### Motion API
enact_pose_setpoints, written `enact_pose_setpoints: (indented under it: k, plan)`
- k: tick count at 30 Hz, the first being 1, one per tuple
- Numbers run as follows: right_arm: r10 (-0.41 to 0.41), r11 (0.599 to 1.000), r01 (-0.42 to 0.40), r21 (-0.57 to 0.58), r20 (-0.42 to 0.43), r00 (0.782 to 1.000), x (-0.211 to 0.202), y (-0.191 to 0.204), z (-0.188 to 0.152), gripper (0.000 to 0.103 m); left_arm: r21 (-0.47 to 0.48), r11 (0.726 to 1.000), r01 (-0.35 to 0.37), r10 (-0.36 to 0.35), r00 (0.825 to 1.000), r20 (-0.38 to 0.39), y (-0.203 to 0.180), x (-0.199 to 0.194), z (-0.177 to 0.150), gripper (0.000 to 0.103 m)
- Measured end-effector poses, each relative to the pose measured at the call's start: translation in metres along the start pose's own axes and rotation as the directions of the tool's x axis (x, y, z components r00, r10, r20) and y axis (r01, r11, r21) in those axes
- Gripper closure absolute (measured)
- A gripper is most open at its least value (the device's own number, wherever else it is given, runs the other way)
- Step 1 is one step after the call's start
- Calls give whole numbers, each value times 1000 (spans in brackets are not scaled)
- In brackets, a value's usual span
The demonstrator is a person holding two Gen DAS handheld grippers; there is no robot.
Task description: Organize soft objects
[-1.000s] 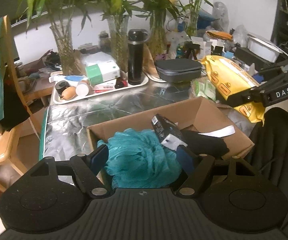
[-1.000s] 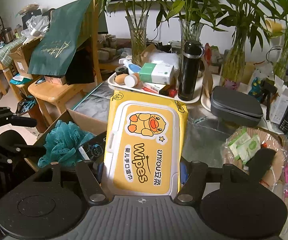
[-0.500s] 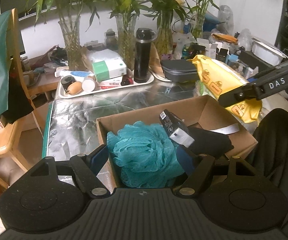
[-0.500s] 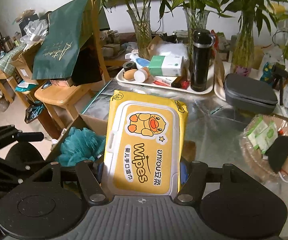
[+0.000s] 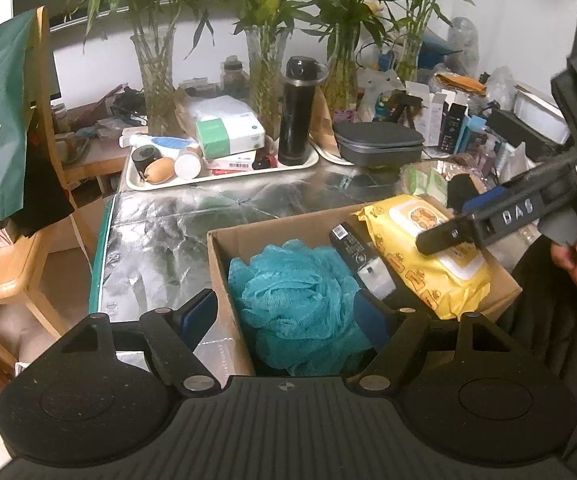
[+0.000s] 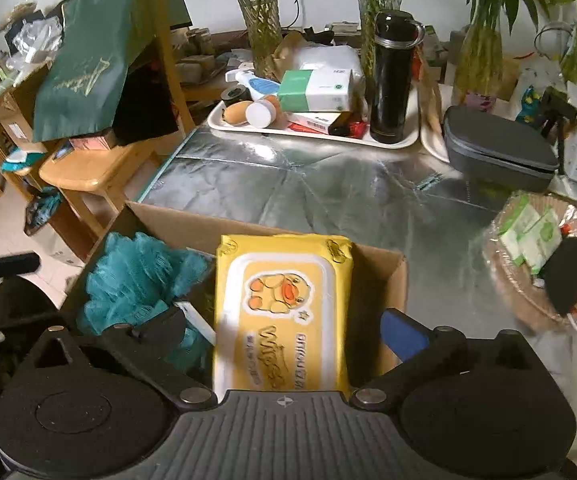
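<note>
A cardboard box sits on the foil-covered table. Inside lie a teal bath pouf, a black packaged item and the yellow wipes pack. My left gripper is open and empty, its fingers straddling the box's near left wall and the pouf. In the right wrist view, my right gripper is open with its fingers spread wide; the wipes pack lies loose between them in the box, beside the pouf.
A white tray with a black bottle, tissue box and small items stands at the back. A grey case and a basket of packets lie to the right. Vases with bamboo line the rear. A wooden chair stands left.
My right gripper lowered the wipes pack into the box and opened, letting it go. The left gripper stayed open and shifted slightly left.
</note>
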State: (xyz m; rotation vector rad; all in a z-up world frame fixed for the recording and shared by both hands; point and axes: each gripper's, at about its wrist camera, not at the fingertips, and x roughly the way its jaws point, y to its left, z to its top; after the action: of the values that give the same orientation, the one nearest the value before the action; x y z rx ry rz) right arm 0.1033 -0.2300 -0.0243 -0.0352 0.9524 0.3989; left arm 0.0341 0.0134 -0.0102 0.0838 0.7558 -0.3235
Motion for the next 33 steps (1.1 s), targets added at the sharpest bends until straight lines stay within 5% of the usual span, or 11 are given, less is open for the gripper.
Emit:
enact_pose_setpoints:
  k: [13,14,15,25,33]
  plan:
    - [-101,990,119,-71,221,970,-40,12,-24,0,-42,998,-48,52,994,94,-9,-14,6,15]
    - [-111,988,133,-74,244,964,-43,14,-26,0,-45,998,-52,57,993,105,-9,-15,6,1]
    - [-125,986,150,-75,267,956,-47,15,-29,0,-50,997,-57,63,992,108,-11,-16,6,0]
    - [-246,953,297,-61,420,873,-77,30,-66,0,-42,984,-175,180,966,184,-21,-36,0,0]
    - [-184,978,206,-26,357,916,-84,39,-88,0,-30,979,-202,204,965,163,-27,-50,-10,0]
